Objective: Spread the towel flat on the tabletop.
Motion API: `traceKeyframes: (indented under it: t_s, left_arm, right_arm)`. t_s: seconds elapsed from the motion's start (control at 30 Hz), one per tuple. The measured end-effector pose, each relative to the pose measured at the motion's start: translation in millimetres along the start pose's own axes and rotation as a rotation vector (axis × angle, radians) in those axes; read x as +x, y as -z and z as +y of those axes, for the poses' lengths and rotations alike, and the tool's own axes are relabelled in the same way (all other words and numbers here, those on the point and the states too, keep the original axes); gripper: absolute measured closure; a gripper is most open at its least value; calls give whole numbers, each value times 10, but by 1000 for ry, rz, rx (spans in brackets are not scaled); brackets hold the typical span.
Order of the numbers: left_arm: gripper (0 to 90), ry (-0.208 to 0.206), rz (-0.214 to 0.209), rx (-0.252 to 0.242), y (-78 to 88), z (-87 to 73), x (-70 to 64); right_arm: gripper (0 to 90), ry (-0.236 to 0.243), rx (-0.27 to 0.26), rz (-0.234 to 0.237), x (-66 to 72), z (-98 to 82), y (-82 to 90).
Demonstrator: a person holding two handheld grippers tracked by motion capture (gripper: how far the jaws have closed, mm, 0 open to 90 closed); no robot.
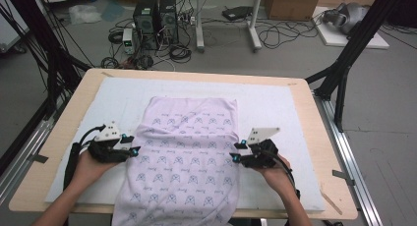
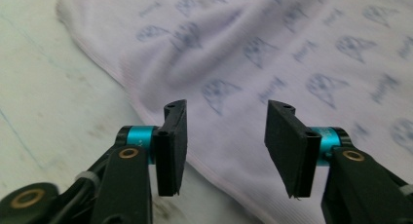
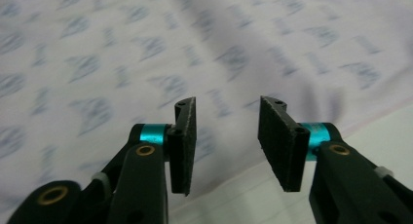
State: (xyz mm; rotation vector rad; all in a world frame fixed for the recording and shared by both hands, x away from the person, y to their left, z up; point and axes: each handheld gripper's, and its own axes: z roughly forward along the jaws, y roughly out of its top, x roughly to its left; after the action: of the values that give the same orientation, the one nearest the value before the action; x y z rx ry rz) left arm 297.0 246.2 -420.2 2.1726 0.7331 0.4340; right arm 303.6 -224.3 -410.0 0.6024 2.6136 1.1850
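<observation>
Left jaws: parted, nothing between the pads; in the left gripper view the left gripper [image 2: 226, 136] hangs over the hem of the cloth, pads clear of the fabric.
Right jaws: parted likewise, empty; in the right gripper view the right gripper [image 3: 226, 136] sits above the opposite hem, white mat visible at lower right of the frame.
Grippers, high view: left gripper [image 1: 132, 147] at the left edge of the cloth, right gripper [image 1: 237, 151] at its right edge, both pointing inward at about the same height in the frame.
Cloth: pale lilac cloth [image 1: 187, 152] with a small repeated blue print, lying flat at centre frame, its lower end hanging over the near edge of the tabletop; far end squared off, a slight ridge near the left hem.
Mat: white mat [image 1: 275, 108] under the cloth, covering most of the tabletop [image 1: 319, 137].
Step in hand (judgement): cloth released and lying spread; hands look placed for a fresh grip at mid-length, one per side.
Next move (judgement): lower each pair of jaws onto its hem, pinch only the intended layer, close both sides evenly, then lift together so the fabric does not skew or slide off the near edge.
</observation>
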Motion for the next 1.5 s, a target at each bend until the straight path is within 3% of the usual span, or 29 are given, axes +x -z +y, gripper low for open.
traceKeyframes:
  t_s: [0.2,0.33,0.37,0.4,0.43,0.47,0.5,0.57,0.67,0.77,0.87,0.9,0.93,1.0,1.1,1.13,1.2,1.27,1.3,1.33,1.4,1.47,1.5]
  left_arm:
    - [442,-53,-90,-11,127,-148,-319]
    - [458,-89,-147,36,58,-228,-429]
    - [516,-103,-173,54,32,-252,-451]
    - [612,-111,-185,34,30,-273,-465]
    - [720,-102,-226,28,34,-281,-458]
    - [824,-101,-234,33,41,-281,-466]
    - [870,-109,-226,38,51,-278,-485]
    - [882,-121,-232,53,84,-277,-508]
    - [883,-128,-252,49,189,-328,-563]
    - [884,-140,-290,18,378,-359,-717]
    - [841,-182,-286,0,478,-346,-834]
    - [756,-178,-269,-1,467,-340,-835]
    - [687,-178,-262,6,437,-336,-811]
    - [635,-152,-257,10,346,-329,-750]
    - [597,-153,-252,41,194,-317,-706]
    - [611,-170,-252,61,154,-313,-699]
    - [696,-170,-267,44,123,-309,-693]
    - [858,-175,-266,45,115,-303,-704]
    - [872,-172,-265,44,117,-304,-709]
    - [878,-162,-267,36,117,-310,-714]
    - [885,-154,-286,40,145,-328,-709]
    - [885,-164,-314,33,228,-346,-759]
    - [885,-167,-320,22,282,-349,-784]
  right_arm:
    - [516,36,18,126,420,-168,-43]
    - [508,72,39,206,595,-193,-112]
    - [538,80,53,213,619,-200,-135]
    - [637,92,78,236,631,-216,-159]
    - [687,106,95,248,640,-238,-180]
    - [755,108,83,243,634,-250,-169]
    - [867,98,89,264,604,-252,-161]
    - [888,89,100,299,568,-259,-153]
    - [895,120,120,297,581,-266,-99]
    - [896,140,121,332,652,-288,87]
    - [857,164,94,363,753,-282,282]
    - [781,147,66,362,757,-274,330]
    - [773,129,45,356,741,-263,351]
    - [712,122,39,310,698,-248,315]
    - [652,95,64,238,638,-262,146]
    - [653,86,75,227,617,-269,90]
    - [682,79,84,206,585,-288,3]
    - [752,68,108,193,561,-312,-72]
    - [818,59,90,193,555,-323,-75]
    - [879,43,87,206,545,-331,-81]
    - [891,47,83,213,566,-341,-74]
    - [895,56,107,286,599,-349,-45]
    - [894,76,110,299,653,-355,-13]
